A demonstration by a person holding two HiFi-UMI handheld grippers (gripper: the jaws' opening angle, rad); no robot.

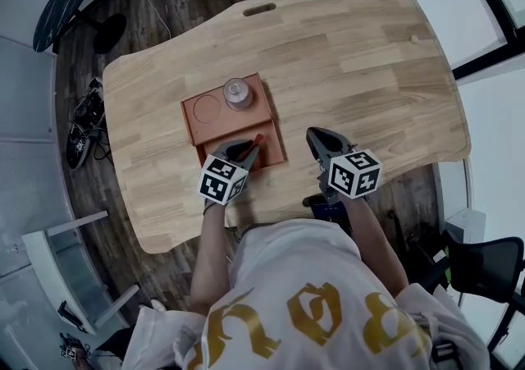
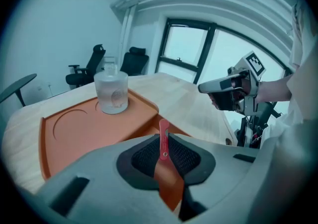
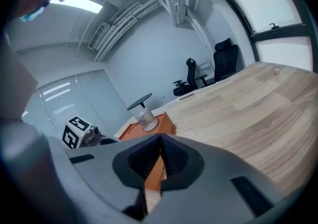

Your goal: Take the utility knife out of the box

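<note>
An orange box (image 1: 190,121) lies on the wooden table (image 1: 353,57), with a round recess at the far left and a deeper compartment at the near side. My left gripper (image 1: 242,148) hangs over that near compartment, shut on a slim red utility knife (image 1: 256,143). In the left gripper view the utility knife (image 2: 163,129) stands up between the closed jaws of the left gripper (image 2: 163,141), with the box (image 2: 74,128) beneath and ahead. My right gripper (image 1: 316,137) is to the right of the box, shut and empty; in its own view the right gripper (image 3: 160,139) holds nothing.
A clear glass cup (image 1: 238,93) stands in the box's far right corner, also seen as the cup (image 2: 111,92) in the left gripper view. Office chairs (image 2: 99,66) stand beyond the table. The table's near edge (image 1: 271,221) runs just in front of both grippers.
</note>
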